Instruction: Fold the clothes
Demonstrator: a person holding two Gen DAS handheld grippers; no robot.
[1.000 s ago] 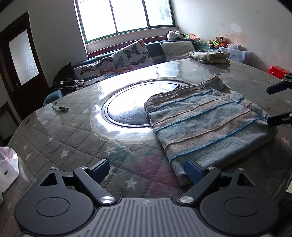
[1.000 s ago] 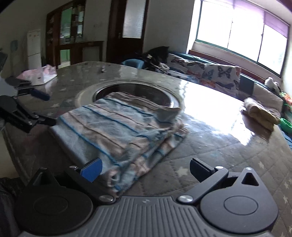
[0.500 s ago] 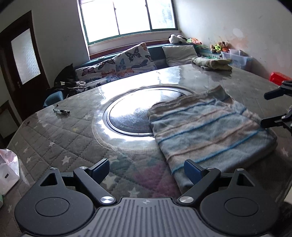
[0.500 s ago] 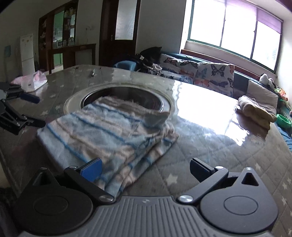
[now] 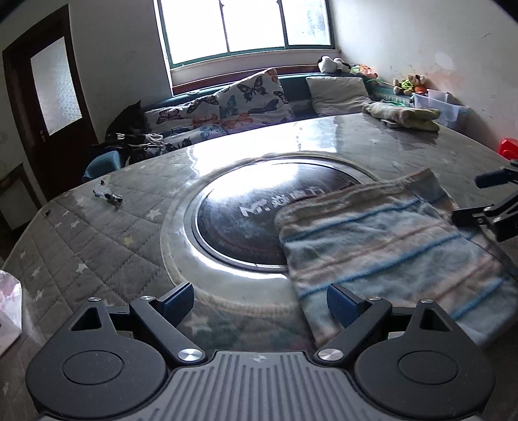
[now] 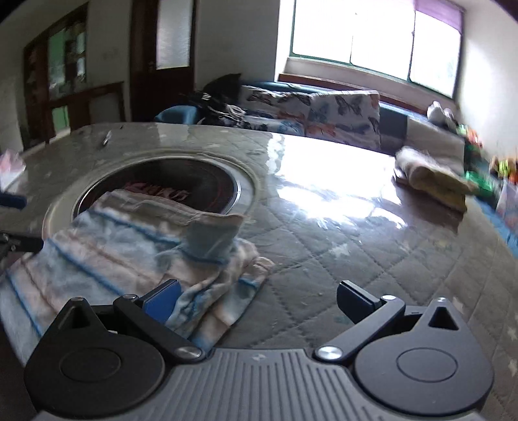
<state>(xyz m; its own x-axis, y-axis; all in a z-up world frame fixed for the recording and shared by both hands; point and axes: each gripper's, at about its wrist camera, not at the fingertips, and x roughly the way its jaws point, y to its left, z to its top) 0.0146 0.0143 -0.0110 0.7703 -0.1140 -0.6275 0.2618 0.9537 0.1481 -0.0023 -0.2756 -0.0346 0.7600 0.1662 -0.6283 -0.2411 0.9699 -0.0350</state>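
The folded garment of pale blue and beige fabric with thin blue stripes lies flat on the round table covered in grey quilted star-print cloth under a clear glossy sheet. Its far edge overlaps the rim of the dark circular glass cooktop set in the table's centre. In the right wrist view the garment shows several stacked layers, with one corner turned up and the lower layers bunched and uneven at the near end.

The left gripper is above the table at the garment's near edge; its jaws stand wide apart and hold nothing, the right blue pad just over the fabric edge. The right gripper is likewise spread wide and empty; its left blue pad sits at the bunched corner of the garment, though contact cannot be confirmed. The right wrist view is motion-blurred.

Further out on the table: a small pen-like object well apart to the left, and a second folded yellowish-green cloth at the far edge. A white plastic bag shows at the near left margin. Beyond the table stand a bench with butterfly-print cushions, a window and a dark wooden door with frosted glass.
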